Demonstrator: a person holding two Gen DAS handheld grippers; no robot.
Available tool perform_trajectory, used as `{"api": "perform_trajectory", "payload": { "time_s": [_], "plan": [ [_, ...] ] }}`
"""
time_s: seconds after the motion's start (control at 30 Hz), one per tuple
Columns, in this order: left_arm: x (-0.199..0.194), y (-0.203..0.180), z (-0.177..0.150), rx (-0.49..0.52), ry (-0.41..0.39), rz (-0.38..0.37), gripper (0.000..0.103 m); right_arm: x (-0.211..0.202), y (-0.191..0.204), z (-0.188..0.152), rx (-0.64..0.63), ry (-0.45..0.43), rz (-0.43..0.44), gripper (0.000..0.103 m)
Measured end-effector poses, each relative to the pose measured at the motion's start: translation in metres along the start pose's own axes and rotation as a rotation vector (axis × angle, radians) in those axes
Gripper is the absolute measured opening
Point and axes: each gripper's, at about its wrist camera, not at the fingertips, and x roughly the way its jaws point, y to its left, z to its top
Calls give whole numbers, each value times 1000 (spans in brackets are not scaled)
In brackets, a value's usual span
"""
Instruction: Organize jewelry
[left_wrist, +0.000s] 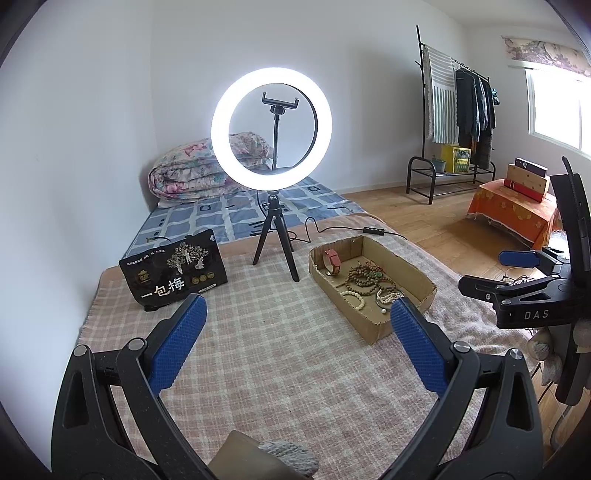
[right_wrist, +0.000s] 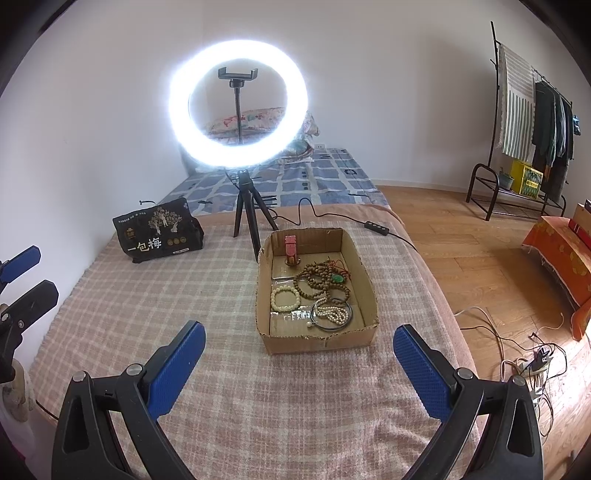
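Jewelry sits in the shallow brown cardboard tray (right_wrist: 369, 291) ahead of me on the pink-and-cream checked blanket (right_wrist: 184, 295). My right gripper (right_wrist: 299, 350) hovers just short of the tray's near wall, blue-padded fingers (right_wrist: 177, 365) spread wide, nothing between them. My left gripper (left_wrist: 297, 328) hangs over the blanket to the tray's left, also wide open and empty.

Inside the tray: a red-strapped wristwatch (right_wrist: 291, 249) upright at the far end, a tangle of brown wooden prayer beads (right_wrist: 317, 280) in the middle with a small green pendant (right_wrist: 338, 278) on it, a cream bead bracelet (right_wrist: 285, 298) at the left, and a white pearl strand (right_wrist: 334, 314) lying across a thin silver bangle (right_wrist: 332, 326) near the front. One loose pale bead seems to lie by the bangle, though it's too small to be sure.

Beyond the tray stands a lit white ring light on a black tripod (right_wrist: 238, 110), with a black printed snack bag (right_wrist: 159, 230) to its left.
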Motion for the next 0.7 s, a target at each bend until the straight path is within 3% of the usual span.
{"api": "perform_trajectory", "payload": {
  "time_s": [0.7],
  "plan": [
    [1,13,-3,4,-9,18,101,7,1,-5,-1,17,9,103]
  ]
}}
